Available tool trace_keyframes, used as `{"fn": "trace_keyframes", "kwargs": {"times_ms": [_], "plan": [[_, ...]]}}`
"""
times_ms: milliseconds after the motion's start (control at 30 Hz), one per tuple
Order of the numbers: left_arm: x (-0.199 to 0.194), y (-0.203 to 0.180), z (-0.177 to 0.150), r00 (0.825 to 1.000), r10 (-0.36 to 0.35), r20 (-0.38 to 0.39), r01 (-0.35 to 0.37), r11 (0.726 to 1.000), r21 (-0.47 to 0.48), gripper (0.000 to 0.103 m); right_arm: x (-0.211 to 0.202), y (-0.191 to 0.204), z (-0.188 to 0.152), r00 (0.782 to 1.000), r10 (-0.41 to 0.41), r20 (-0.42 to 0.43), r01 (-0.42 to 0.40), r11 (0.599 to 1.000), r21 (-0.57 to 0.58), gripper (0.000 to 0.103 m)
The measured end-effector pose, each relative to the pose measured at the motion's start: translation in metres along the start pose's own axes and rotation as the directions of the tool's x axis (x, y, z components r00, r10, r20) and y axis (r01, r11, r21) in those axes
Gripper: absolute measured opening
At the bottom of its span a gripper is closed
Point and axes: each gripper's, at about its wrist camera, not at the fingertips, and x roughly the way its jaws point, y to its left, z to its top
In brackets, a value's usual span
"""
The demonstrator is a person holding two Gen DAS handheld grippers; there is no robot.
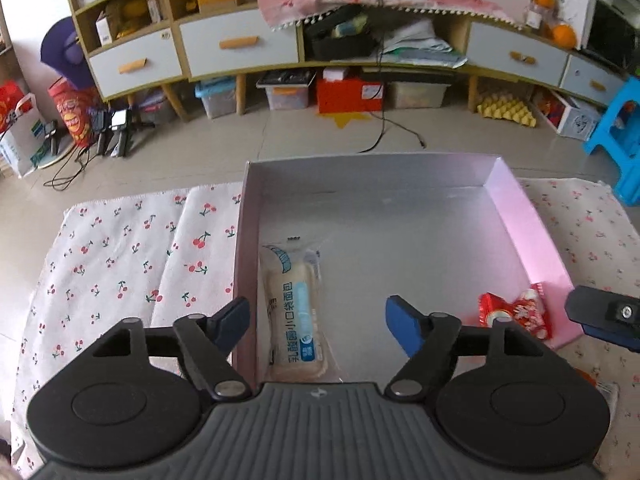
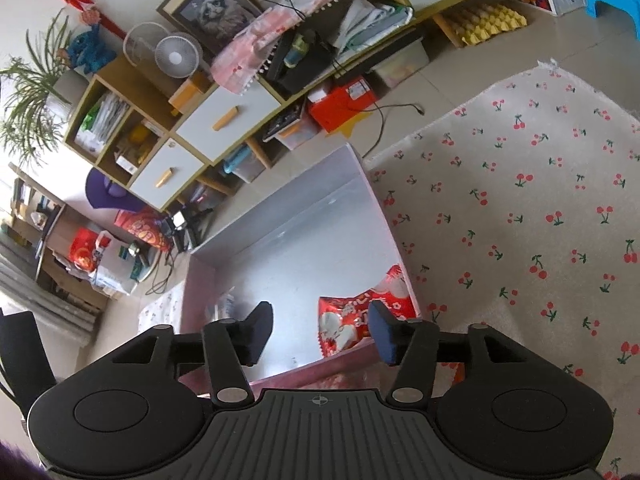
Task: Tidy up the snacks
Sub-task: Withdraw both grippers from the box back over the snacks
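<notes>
Cherry-print cloth (image 1: 120, 264) is seen spread over the table, with a long cabinet of white drawers (image 1: 236, 46) along the far wall at twelve o'clock. At nine o'clock of the left wrist view only bare cloth is shown. Moving rightward, the open box (image 1: 516, 216) is met, pale inside with a pink right wall. A bread packet (image 1: 294, 304) is found lying flat on the box floor, hard against the left wall. Directly above it the left claw (image 1: 318, 326) is held with its blue fingers wide apart, nothing pinched; its left finger hangs outside the box wall. Further right, at three o'clock, a red snack bag (image 1: 514, 314) is seen in the near right corner of the box, leaning on the pink wall. The right claw (image 2: 320, 332) is poised over that bag (image 2: 360, 320), its fingers parted and not pressing it. At the far right, more cherry cloth (image 2: 520, 220) is shown.
</notes>
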Motion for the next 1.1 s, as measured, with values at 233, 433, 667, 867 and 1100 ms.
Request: {"fn": "trace_keyframes", "kwargs": {"times_ms": [233,433,667,867,1100], "plan": [[-0.022,0.006,-0.012,1.0,-0.031,0.003,0.031,1.0,-0.004,0.087,-0.023,0.016,-0.008,1.0,-0.004,-0.012,0.004,0.999,-0.053,0.071],[-0.042,0.015,-0.03,0.999,-0.043,-0.001,0.043,0.999,-0.016,0.094,-0.041,0.021,-0.021,0.997,-0.057,-0.044,0.052,0.992,-0.119,0.08],[-0.064,0.027,-0.051,0.999,-0.046,0.01,0.046,0.999,-0.023,0.1,-0.06,0.022,-0.035,0.993,-0.095,-0.064,0.081,0.978,-0.194,0.086],[-0.074,0.04,-0.075,0.998,-0.059,0.012,0.059,0.997,-0.049,0.102,-0.072,0.029,-0.049,0.993,-0.111,-0.044,0.09,0.936,-0.34,0.089],[-0.077,0.054,-0.104,0.996,-0.093,0.003,0.093,0.995,-0.033,0.102,-0.081,0.017,-0.076,0.991,-0.119,-0.058,0.086,0.912,-0.401,0.091]]}}
